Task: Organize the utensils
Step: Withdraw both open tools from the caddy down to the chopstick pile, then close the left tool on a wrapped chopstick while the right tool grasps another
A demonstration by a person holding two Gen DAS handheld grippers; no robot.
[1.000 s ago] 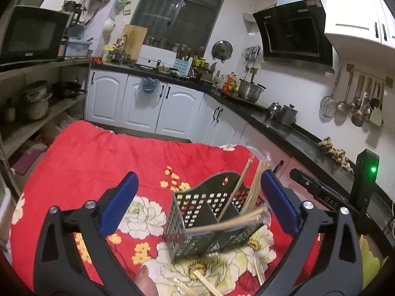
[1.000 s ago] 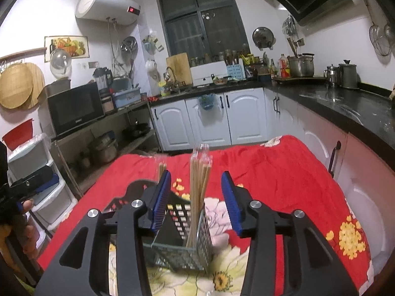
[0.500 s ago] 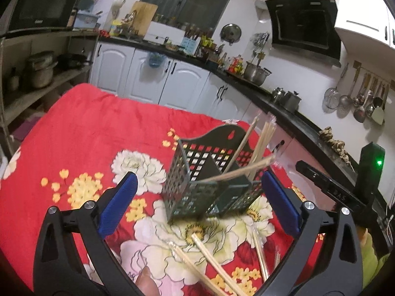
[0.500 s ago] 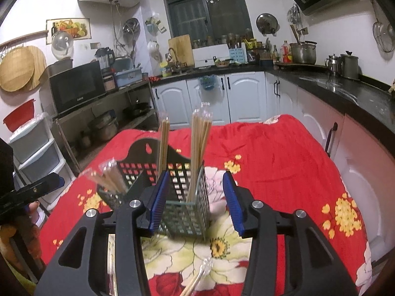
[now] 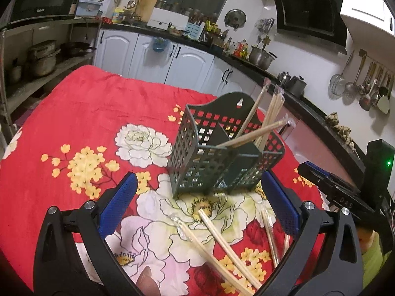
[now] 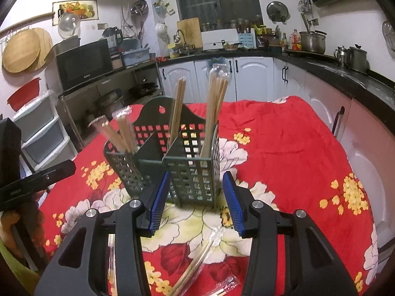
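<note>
A dark green perforated utensil holder point(image 5: 217, 153) point(image 6: 182, 162) stands on the red floral cloth point(image 5: 86, 123) point(image 6: 284, 148). Wrapped wooden chopsticks point(image 5: 269, 113) point(image 6: 214, 103) stand in its compartments. More wrapped chopsticks lie loose on the cloth in front of it point(image 5: 222, 244) point(image 6: 197, 266). My left gripper point(image 5: 197, 207) is open and empty, just in front of the holder and over the loose chopsticks. My right gripper point(image 6: 196, 197) is open and empty, its blue pads on either side of the holder's near end without touching it.
White cabinets and a black counter point(image 5: 259, 69) run behind and along the right side of the table. A shelf with pots and a microwave point(image 6: 84, 64) stands on the left. The other gripper shows at each view's edge point(image 5: 345, 192) point(image 6: 32, 180).
Both grippers have pulled back and down from the holder. The loose chopsticks on the cloth have come into view. The holder now stands flat on the cloth.
</note>
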